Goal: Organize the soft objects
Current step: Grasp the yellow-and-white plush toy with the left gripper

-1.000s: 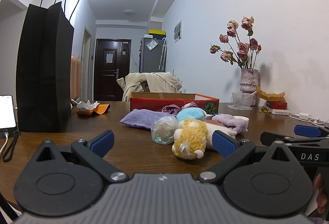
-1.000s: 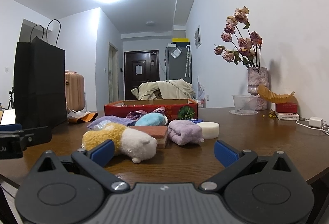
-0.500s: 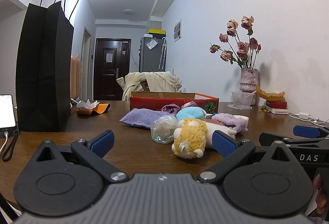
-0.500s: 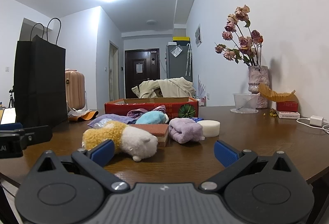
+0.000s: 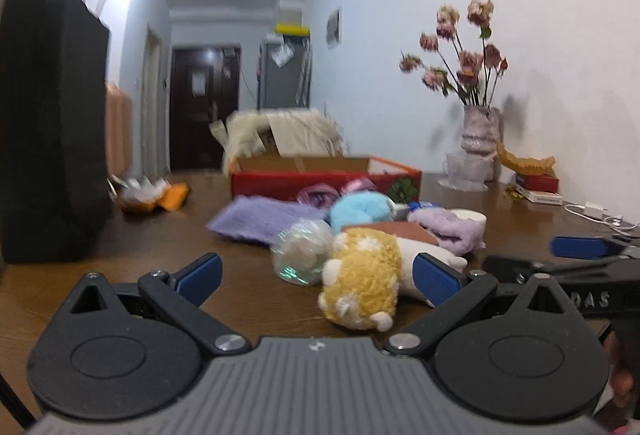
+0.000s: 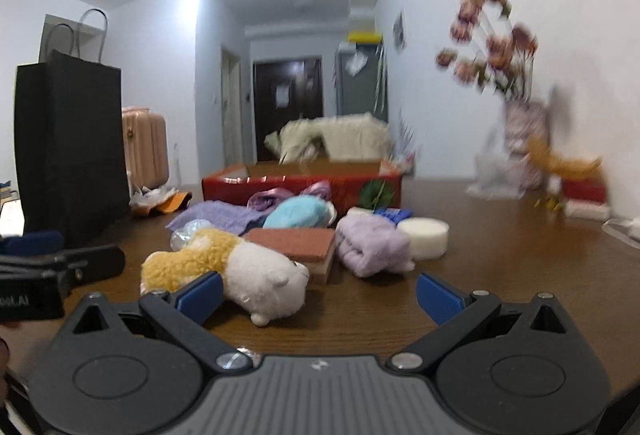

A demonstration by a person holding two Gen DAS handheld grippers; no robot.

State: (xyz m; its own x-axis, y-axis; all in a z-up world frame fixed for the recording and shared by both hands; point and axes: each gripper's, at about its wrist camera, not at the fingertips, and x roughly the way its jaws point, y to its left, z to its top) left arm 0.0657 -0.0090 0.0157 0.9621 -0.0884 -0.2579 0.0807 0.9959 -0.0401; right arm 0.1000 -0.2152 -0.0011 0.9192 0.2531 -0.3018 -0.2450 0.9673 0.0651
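A yellow and white plush animal [image 5: 366, 283] [image 6: 236, 273] lies on the brown table in front of a pile: a clear crinkly ball [image 5: 302, 255], a blue plush [image 5: 360, 209] [image 6: 298, 212], a lilac cloth [image 5: 264, 217], a rolled lilac towel [image 6: 372, 245], a brick-coloured sponge [image 6: 296, 245] and a white round pad [image 6: 424, 237]. Behind them stands a red box [image 5: 304, 181] [image 6: 300, 181]. My left gripper [image 5: 318, 275] is open, the plush's yellow end between its fingers. My right gripper [image 6: 320, 293] is open just before the plush's white end.
A tall black paper bag [image 5: 48, 131] [image 6: 72, 143] stands at the left. A vase of dried flowers [image 5: 478, 131], a small red box and a charger cable sit by the right wall. Orange wrapping [image 5: 160, 195] lies left of the box. A suitcase [image 6: 144, 147] stands beyond.
Both grippers have moved forward and tilted down toward the plush animal, which now looks larger and nearer. Both still stand open. The objects on the table have not moved.
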